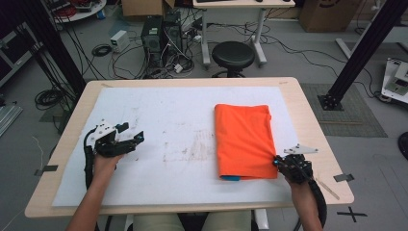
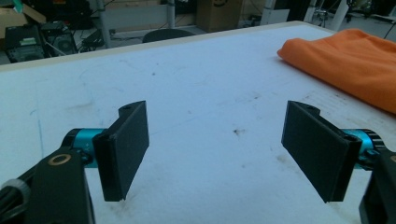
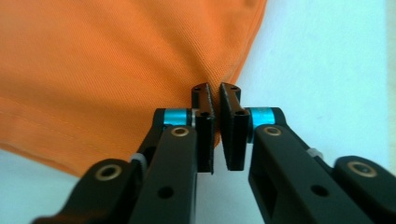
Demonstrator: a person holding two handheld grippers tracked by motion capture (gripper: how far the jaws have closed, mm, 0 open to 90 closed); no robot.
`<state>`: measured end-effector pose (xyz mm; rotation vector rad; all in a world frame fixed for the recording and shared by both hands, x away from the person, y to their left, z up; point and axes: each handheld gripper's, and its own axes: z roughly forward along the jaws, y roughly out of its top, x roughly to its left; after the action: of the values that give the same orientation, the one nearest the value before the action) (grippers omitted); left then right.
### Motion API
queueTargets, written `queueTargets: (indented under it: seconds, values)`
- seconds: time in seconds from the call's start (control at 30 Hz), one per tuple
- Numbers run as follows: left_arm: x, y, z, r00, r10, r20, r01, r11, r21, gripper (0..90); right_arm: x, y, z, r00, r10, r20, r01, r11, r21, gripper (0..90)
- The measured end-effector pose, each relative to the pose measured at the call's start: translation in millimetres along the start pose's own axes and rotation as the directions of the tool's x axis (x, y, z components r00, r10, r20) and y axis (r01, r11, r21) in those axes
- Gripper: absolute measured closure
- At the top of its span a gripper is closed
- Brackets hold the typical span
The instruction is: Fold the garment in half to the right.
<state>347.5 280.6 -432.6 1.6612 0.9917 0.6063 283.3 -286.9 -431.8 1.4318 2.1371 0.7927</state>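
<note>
High view: folded orange cloth point(image 1: 245, 141) lying on the white sheet point(image 1: 159, 144) of the table point(image 1: 315, 144), right gripper point(image 1: 278, 161) at its near right edge, nipped onto the hem, probably to lift or drag that edge for another fold; left gripper point(image 1: 137, 139) well off to the cloth's left, over bare sheet, likely parked until needed. Left gripper view: jaws spread wide, nothing between them, cloth point(image 2: 348, 63) far ahead and to the right. Right gripper view: jaws drawn almost together on the cloth's edge point(image 3: 219, 77), fabric point(image 3: 116, 70) puckering toward the tips, so pinched rather than merely touched.
</note>
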Motion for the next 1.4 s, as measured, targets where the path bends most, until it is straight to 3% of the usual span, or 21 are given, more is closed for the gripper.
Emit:
queueTargets:
  seconds: [0.1,0.23,0.33,0.4,0.5,0.6,0.63,0.8,0.97,1.13,1.4]
  values:
    - [3.0,-3.5,-3.9,0.9999,-0.009,-0.007,0.009,0.9999,0.006,23.3,0.3,-3.1,6.6,0.9998,0.004,0.021,-0.004,1.0,0.014,69.0]
    - [3.6,-3.7,-7.7,0.9999,-0.009,-0.011,0.009,1.0,-0.005,23.2,-1.8,1.2,-2.5,0.9991,0.023,0.036,-0.02,0.998,-0.065,53.7]
    - [3.5,-3.8,-8.4,0.9999,-0.009,-0.012,0.009,0.9999,-0.007,23.2,-1.5,6.4,-4.9,0.9994,0.005,0.034,0.0,0.991,-0.134,55.7]
    - [3.8,-4.0,-8.4,0.9998,-0.013,-0.012,0.013,0.9999,-0.009,23.2,-1.2,11.3,1.6,0.9999,-0.006,-0.011,0.004,0.988,-0.153,67.9]
    - [4.4,-4.2,-9.0,0.9998,-0.013,-0.012,0.013,0.9999,-0.011,23.2,-1.1,16.7,17.0,0.9997,-0.017,-0.016,0.015,0.992,-0.123,76.6]
    - [5.9,-4.4,-9.8,0.9997,-0.02,-0.015,0.02,0.9997,-0.012,23.2,-1.4,18.9,32.6,0.9995,-0.03,0.011,0.031,0.997,-0.065,76.7]
    - [6.2,-4.7,-10.3,0.9996,-0.023,-0.016,0.023,0.9996,-0.014,23.2,-2.3,18.8,32.8,0.9997,-0.021,0.012,0.021,0.997,-0.07,75.9]
    - [6.3,-5.1,-10.7,0.9996,-0.025,-0.014,0.024,0.9996,-0.013,22.3,-3.6,23.6,23.8,1.0,0.001,0.003,-0.001,0.99,-0.139,47.8]
    - [5.6,-2.9,-12.8,0.9996,-0.026,-0.01,0.025,0.9991,-0.035,22.1,-0.5,33.9,19.7,1.0,-0.004,-0.002,0.003,0.972,-0.233,26.9]
    - [6.3,-2.9,-14.6,0.9996,-0.028,-0.011,0.028,0.9989,-0.038,22.0,5.2,44.6,14.1,0.9988,-0.048,-0.008,0.044,0.954,-0.295,21.2]
    - [5.1,-3.6,-17.9,0.9997,-0.024,-0.002,0.024,0.9987,-0.044,22.0,7.7,46.6,8.5,0.9983,-0.048,-0.032,0.036,0.948,-0.316,21.2]
